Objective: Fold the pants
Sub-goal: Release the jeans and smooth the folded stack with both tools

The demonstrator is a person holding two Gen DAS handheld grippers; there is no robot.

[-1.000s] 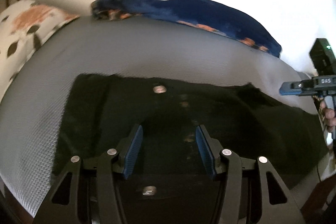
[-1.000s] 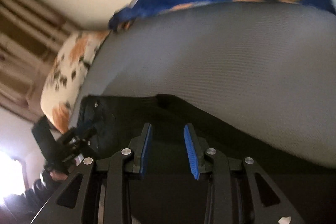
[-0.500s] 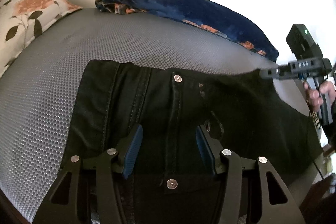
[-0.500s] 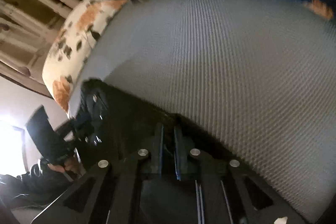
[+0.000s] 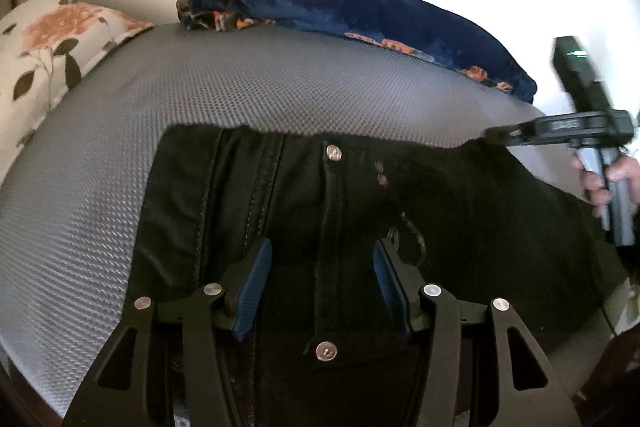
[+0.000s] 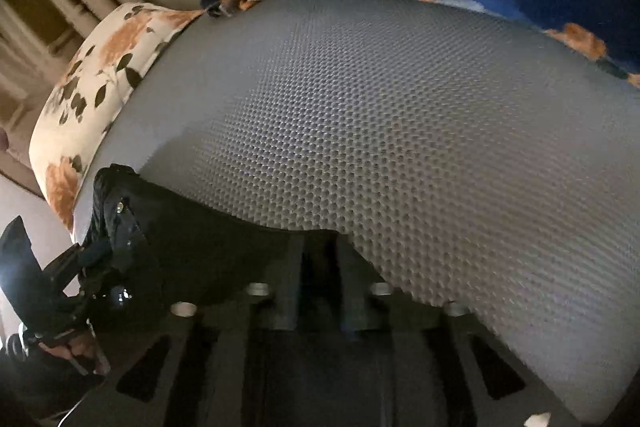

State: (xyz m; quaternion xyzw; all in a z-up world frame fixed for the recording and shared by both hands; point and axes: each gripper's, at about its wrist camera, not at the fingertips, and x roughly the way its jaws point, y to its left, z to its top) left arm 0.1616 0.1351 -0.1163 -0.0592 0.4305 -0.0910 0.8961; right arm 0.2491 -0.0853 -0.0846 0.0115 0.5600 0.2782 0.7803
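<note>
Black pants lie on the grey textured mattress, waist and fly buttons near me. My left gripper is open over the fly, its blue pads either side of the button placket. My right gripper is shut on the far edge of the pants and lifts it a little. In the left wrist view the right gripper pinches the pants' far right edge. In the right wrist view the left gripper shows at the lower left over the waist.
A dark blue floral blanket lies along the back of the mattress by the wall. A white floral pillow sits at the left. The bed's edge runs close below the pants.
My right gripper has closed on the pants' far edge and raised it slightly. My left gripper has stayed open over the fly, with the view drawing a little closer.
</note>
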